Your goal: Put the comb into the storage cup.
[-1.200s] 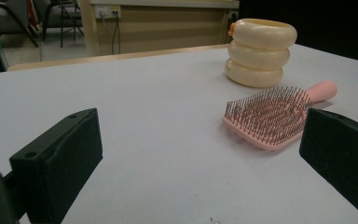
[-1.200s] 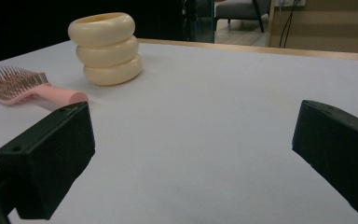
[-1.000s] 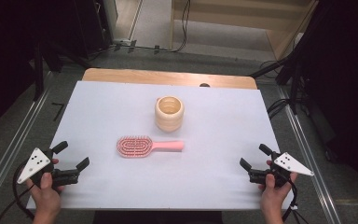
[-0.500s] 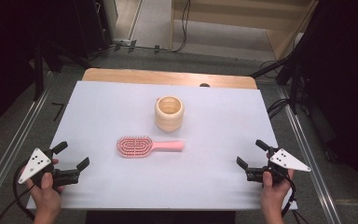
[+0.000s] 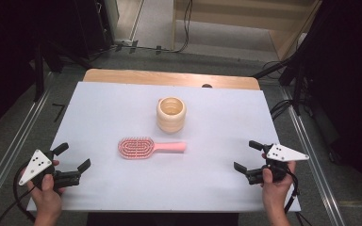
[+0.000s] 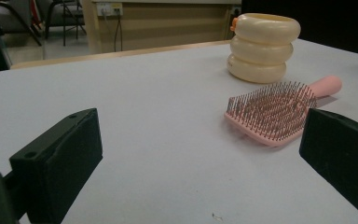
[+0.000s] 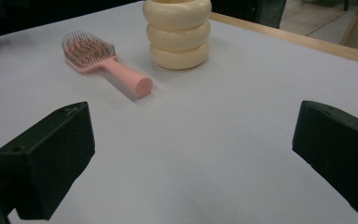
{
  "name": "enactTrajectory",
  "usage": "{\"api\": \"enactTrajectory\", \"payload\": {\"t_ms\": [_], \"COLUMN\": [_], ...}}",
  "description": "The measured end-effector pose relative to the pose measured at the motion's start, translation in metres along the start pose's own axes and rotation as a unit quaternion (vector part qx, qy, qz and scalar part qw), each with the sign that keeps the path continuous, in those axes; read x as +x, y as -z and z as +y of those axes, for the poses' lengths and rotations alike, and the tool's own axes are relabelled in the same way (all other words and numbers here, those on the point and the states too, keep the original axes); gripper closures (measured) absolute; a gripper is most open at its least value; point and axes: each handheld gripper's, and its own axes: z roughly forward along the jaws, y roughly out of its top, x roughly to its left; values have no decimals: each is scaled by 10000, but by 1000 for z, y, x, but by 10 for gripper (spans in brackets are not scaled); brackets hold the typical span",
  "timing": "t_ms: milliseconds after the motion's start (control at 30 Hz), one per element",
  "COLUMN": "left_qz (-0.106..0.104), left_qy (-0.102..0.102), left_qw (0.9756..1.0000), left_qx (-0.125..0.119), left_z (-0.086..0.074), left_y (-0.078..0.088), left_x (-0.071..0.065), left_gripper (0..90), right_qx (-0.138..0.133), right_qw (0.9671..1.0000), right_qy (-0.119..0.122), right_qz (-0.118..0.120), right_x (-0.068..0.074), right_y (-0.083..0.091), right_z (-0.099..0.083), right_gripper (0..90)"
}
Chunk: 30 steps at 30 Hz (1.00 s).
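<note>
Left gripper (image 5: pixel 72 156): jaws wide apart, empty.
Right gripper (image 5: pixel 247 156): jaws wide apart, empty.
Pink hairbrush (image 5: pixel 146 147): bristles up, near cream cup (image 5: pixel 171 114).

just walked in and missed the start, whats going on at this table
A person sits at a white-topped table with a two-jaw gripper in each hand. The left gripper and the right gripper are both open near the front edge, holding nothing. In the middle lies a pink plastic hairbrush, bristles up, handle toward the right gripper. Just behind it, apart from it, stands a cream ribbed cup. Neither thing is touched yet.
</note>
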Motion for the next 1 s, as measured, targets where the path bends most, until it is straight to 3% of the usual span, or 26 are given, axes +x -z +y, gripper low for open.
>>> {"api": "enactTrajectory", "payload": {"t_ms": [567, 1000], "left_qz": [-19, -26], "left_qy": [2, 2], "left_qw": [10000, 10000], "left_qx": [1, 2], "left_z": [0, 0], "left_y": [0, -1], "left_x": [0, 0], "left_gripper": [0, 0], "right_qx": [353, 668], "right_qw": [9979, 9932], "right_qy": [341, 643], "right_qz": [433, 705], "right_x": [0, 2], "right_y": [-22, -40], "right_z": [38, 61], "right_gripper": [0, 0]}}
